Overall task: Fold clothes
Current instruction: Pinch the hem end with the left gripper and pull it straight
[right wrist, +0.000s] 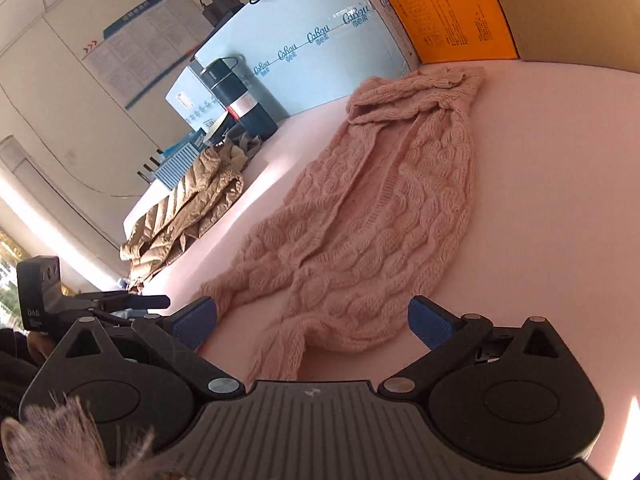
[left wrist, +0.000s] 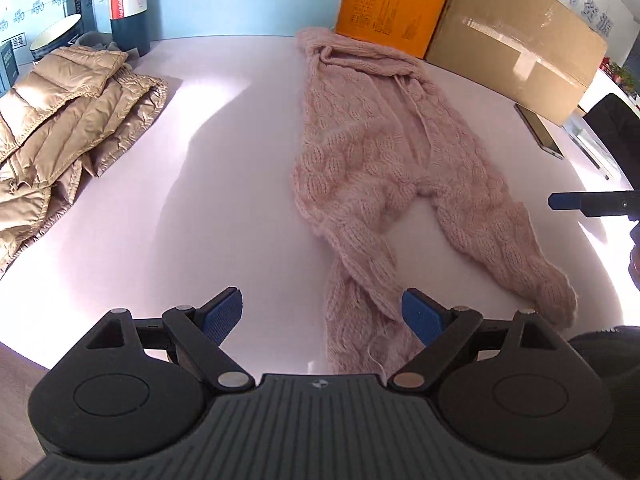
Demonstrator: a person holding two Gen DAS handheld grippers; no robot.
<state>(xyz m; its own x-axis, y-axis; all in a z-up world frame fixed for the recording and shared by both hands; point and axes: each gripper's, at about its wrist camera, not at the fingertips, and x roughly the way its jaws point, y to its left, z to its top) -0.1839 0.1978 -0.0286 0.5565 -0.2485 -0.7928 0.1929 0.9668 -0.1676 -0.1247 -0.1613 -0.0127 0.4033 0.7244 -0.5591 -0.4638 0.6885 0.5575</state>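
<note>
A pink cable-knit cardigan (left wrist: 360, 140) lies lengthwise on the pale pink table (left wrist: 232, 168), hood end at the far side and both sleeves trailing toward me. My left gripper (left wrist: 322, 304) hangs open just above the near sleeve end, which lies between its blue pads without touching them. From the right wrist view the cardigan (right wrist: 380, 208) spreads ahead. My right gripper (right wrist: 312, 312) is wide open over its near hem and a sleeve, holding nothing. One finger of the right gripper (left wrist: 592, 202) shows at the left view's right edge.
A folded beige puffer jacket (left wrist: 68, 120) sits at the left of the table. Behind stand a dark flask (left wrist: 128, 4), a light-blue box (left wrist: 240, 0), an orange box (left wrist: 392, 4) and a cardboard box (left wrist: 516, 40). A phone (left wrist: 540, 132) lies near the right edge.
</note>
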